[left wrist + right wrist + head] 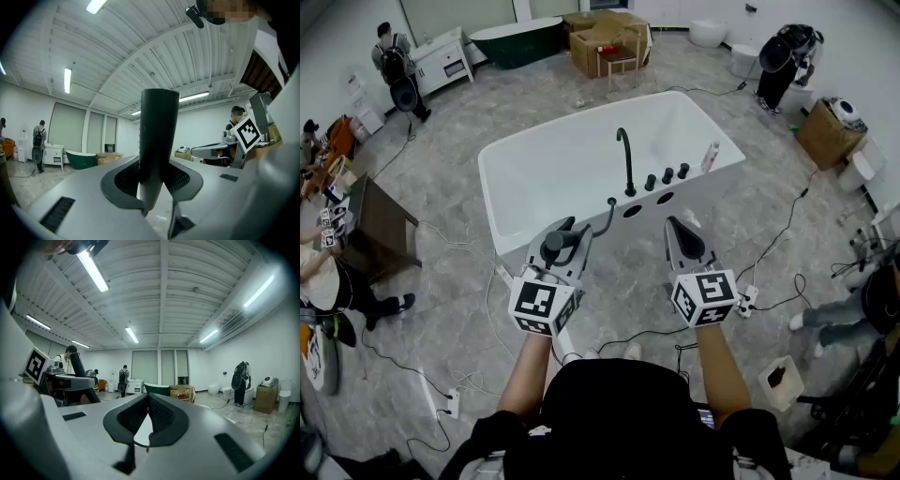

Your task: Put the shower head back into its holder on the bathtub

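Left gripper (153, 180) clamps shower head (158, 131); only head view shows hose (607, 217).

Obstacles stand along the near rim of the bathtub (553, 178): the tall curved faucet (625, 161) and, to its right, three black knobs (667, 175) in a row. A bottle (710, 156) stands at the right corner. Just in front of the faucet and knobs, two dark openings (632, 211) in the rim lie uncovered, free from above. A black hose (607, 217) rises just left of them. The basin behind is open room.
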`<action>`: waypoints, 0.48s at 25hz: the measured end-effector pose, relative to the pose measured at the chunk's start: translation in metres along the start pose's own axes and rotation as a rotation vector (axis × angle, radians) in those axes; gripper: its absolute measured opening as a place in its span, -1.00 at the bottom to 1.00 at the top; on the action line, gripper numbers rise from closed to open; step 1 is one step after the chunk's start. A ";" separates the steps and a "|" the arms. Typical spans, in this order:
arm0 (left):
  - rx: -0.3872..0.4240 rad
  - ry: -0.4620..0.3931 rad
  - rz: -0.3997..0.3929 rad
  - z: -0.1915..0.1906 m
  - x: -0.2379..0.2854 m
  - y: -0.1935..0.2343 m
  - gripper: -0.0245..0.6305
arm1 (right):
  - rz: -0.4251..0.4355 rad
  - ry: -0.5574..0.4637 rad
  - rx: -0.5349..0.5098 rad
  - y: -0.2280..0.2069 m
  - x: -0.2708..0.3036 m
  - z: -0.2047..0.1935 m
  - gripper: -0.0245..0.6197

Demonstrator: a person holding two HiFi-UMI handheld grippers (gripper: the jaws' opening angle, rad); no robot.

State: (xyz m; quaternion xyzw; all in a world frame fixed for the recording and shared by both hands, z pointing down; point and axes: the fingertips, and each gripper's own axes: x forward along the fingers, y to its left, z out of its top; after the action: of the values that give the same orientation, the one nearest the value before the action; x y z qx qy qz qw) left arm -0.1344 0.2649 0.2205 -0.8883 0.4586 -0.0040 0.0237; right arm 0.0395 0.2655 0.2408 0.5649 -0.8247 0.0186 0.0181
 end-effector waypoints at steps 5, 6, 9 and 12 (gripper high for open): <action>0.007 0.007 0.003 -0.001 0.005 -0.007 -0.52 | 0.007 -0.006 0.040 -0.008 -0.004 -0.003 -0.87; 0.005 0.007 0.005 -0.001 0.006 -0.009 -0.52 | 0.011 -0.006 0.042 -0.009 -0.005 -0.003 -0.87; 0.004 0.008 0.010 -0.002 0.011 -0.018 -0.52 | 0.020 -0.001 0.037 -0.018 -0.008 -0.004 -0.87; 0.010 0.014 0.016 -0.004 0.019 -0.027 -0.52 | 0.028 0.002 0.044 -0.027 -0.010 -0.006 -0.87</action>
State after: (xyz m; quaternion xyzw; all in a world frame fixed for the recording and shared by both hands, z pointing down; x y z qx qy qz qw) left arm -0.1011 0.2647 0.2254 -0.8844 0.4659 -0.0124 0.0247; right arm 0.0682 0.2658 0.2462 0.5536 -0.8319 0.0374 0.0063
